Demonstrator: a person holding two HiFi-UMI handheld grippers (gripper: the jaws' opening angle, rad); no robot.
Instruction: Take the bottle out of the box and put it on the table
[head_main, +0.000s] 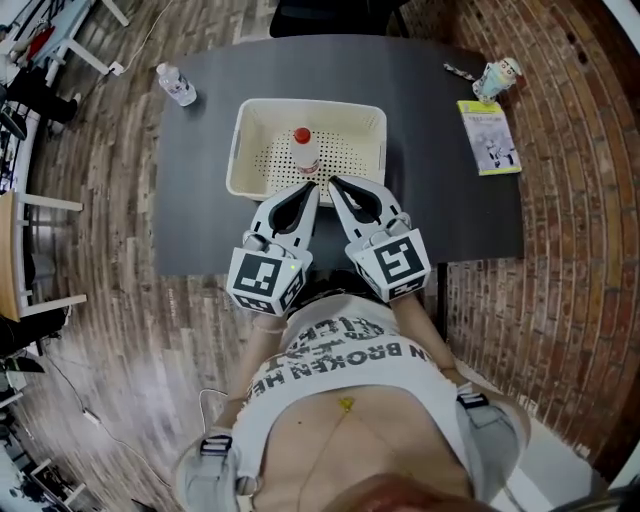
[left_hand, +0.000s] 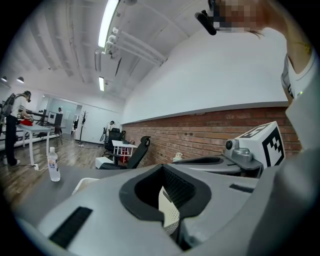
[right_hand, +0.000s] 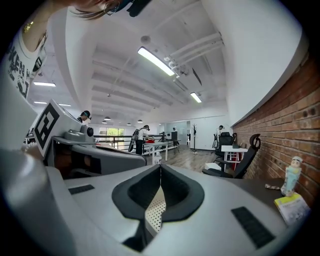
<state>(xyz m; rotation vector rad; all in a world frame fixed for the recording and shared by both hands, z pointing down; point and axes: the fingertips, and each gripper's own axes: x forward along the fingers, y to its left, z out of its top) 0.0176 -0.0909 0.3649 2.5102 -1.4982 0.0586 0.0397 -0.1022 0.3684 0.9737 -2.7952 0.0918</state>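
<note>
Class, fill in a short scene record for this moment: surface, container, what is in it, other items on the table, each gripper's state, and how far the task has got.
surface: dark table
container: cream perforated box, standing on the table
in container: bottle with red cap, upright
elsewhere on table: clear bottle at the far left corner; yellow booklet on the right side
left gripper: jaws together, holding nothing, tips at the box's near rim
right gripper: jaws together, holding nothing, beside the left one
task state: bottle not yet gripped or lifted
</note>
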